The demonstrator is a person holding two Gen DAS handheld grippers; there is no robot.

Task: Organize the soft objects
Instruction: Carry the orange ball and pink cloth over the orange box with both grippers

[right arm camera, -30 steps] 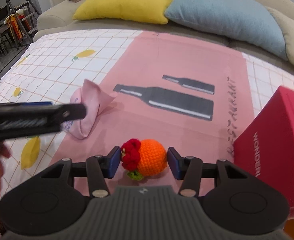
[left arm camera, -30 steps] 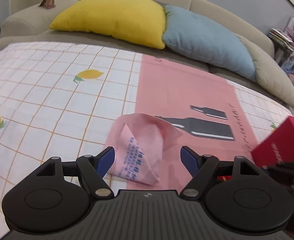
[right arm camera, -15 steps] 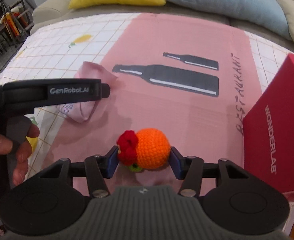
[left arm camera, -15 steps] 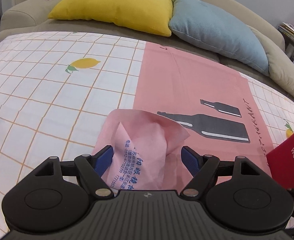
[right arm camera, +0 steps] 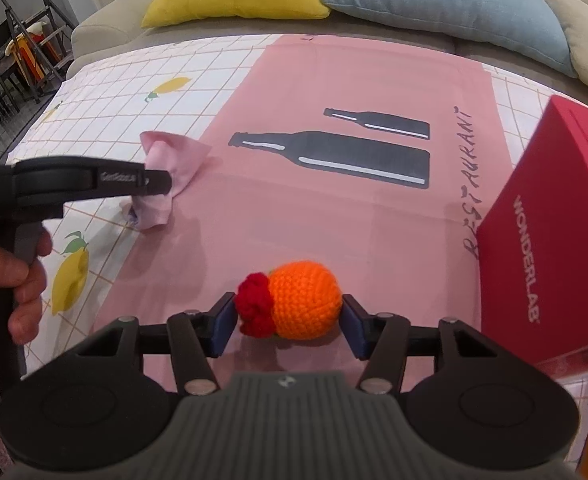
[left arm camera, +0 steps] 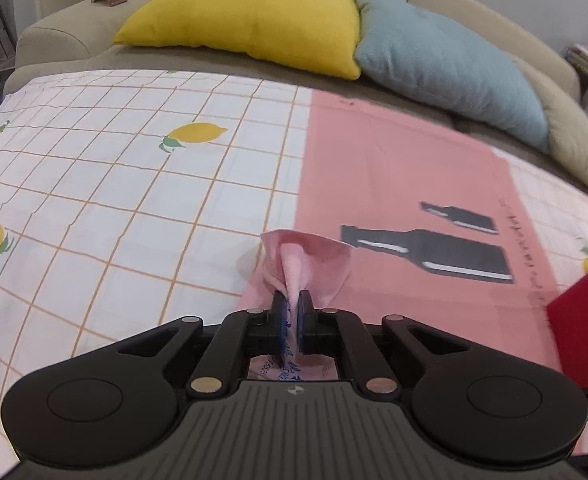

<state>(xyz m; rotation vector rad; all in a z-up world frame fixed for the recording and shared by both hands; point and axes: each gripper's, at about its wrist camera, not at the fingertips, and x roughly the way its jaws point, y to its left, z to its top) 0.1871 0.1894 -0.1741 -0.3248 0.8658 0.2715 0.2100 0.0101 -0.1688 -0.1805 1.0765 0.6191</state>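
The left hand-held gripper (left arm camera: 292,311) pinches the crumpled pink cloth (left arm camera: 307,262) at lower centre; the right hand-held gripper (right arm camera: 290,322) brackets the orange crocheted ball (right arm camera: 305,304), pads apart from it.

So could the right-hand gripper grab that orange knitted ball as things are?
Probably yes. The orange knitted ball already sits between the right gripper's fingers, nothing blocks it, and the red box stands off to the side. The pads look at or barely off its sides, so closing should catch it.

Bright, even indoor light; strong fisheye bend.
Soft shadow under the crocheted orange toy (right arm camera: 303,300); the red box (left arm camera: 585,320) at the frame's right edge is blurred, corners dark.
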